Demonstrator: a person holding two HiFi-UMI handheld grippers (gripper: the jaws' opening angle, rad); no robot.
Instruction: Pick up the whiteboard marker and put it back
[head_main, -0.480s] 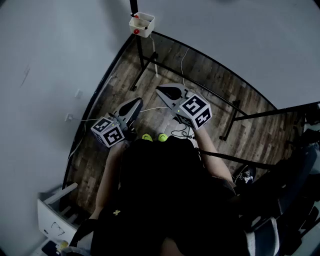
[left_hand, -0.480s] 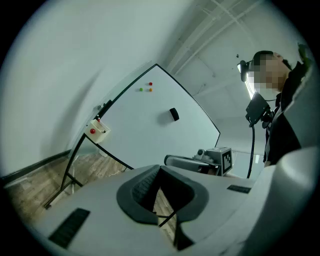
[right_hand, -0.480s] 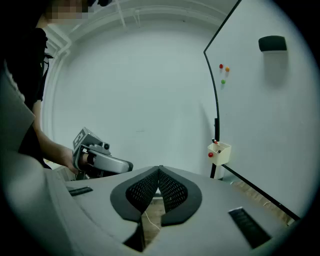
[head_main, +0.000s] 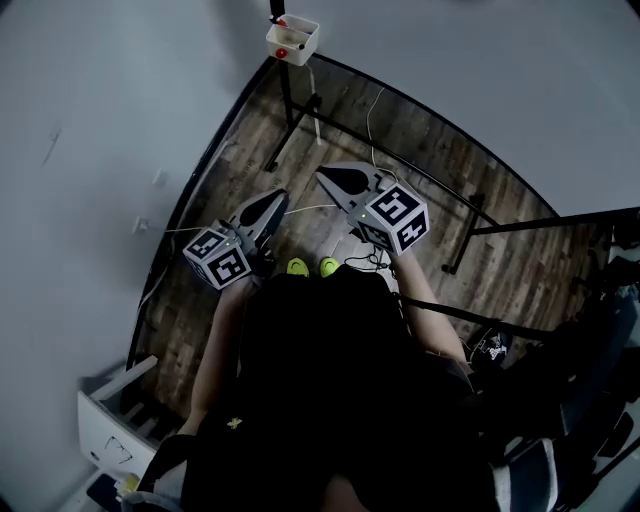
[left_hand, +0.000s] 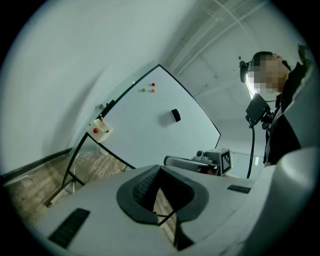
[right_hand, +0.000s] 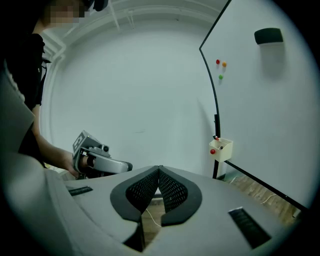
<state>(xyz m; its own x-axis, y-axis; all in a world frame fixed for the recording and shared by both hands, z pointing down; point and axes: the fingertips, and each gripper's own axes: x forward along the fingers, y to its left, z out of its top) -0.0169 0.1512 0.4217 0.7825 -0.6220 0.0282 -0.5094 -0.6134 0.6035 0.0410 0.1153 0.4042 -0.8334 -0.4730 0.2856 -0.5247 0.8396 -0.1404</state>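
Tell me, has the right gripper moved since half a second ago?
No. The right gripper sits just as far from the shoes; only the whole view has shifted slightly.

Bare office or mtg rm: large whiteboard (left_hand: 150, 132) on black stand (head_main: 287, 100) w/ colored magnets (left_hand: 148, 89), eraser (left_hand: 175, 115) & small tray (left_hand: 99, 130) at its lower corner. Plain white walls (right_hand: 130, 90), wood-plank floor (head_main: 250, 170), loose cables (head_main: 369, 125) underfoot.
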